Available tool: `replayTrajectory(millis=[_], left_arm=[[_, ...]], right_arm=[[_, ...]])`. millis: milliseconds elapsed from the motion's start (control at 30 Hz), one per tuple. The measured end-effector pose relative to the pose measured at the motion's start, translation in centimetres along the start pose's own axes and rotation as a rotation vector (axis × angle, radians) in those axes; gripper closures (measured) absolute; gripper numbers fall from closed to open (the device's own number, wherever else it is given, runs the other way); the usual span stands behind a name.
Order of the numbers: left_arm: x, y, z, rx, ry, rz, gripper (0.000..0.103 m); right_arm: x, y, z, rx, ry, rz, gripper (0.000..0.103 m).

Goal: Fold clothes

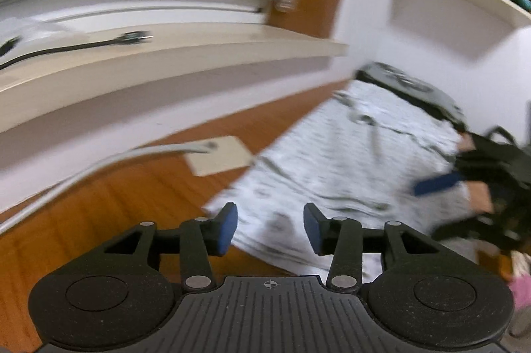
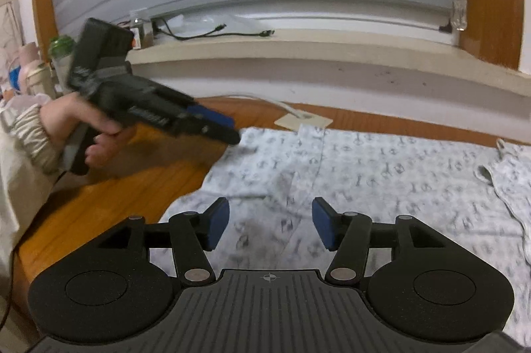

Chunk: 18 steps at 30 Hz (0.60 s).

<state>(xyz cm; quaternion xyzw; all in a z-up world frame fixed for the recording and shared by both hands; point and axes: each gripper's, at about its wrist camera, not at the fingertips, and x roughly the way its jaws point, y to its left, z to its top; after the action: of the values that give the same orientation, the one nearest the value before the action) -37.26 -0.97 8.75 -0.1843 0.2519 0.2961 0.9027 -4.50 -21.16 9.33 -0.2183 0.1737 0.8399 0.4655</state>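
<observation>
Now | left gripper (image 1: 270,228) angled down, jaws apart, empty | right gripper (image 2: 270,225) likewise | garment (image 2: 381,183) flat

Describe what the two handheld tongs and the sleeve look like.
Both tongs, left and right, are matte black plastic with blue pads, silver rivets, round side discs and a ribbed centre plate with a crosshair mark. The sleeve is beige-striped with a gathered cuff.

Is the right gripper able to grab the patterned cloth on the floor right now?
Probably yes. The right gripper has its jaws apart with nothing between them, and the patterned cloth lies flat just below and ahead. The left gripper hovers off to the side over the cloth's far corner, not in the way.
</observation>
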Motion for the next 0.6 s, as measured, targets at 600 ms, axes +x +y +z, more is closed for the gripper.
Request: replayTrajectory(millis=[600], left_arm=[[2.0,1.8,-0.1,-0.109,-0.004,-0.012,0.028]], right_arm=[[-2.0,4.0,-3.9,-0.127,0.047,0.037,0.041]])
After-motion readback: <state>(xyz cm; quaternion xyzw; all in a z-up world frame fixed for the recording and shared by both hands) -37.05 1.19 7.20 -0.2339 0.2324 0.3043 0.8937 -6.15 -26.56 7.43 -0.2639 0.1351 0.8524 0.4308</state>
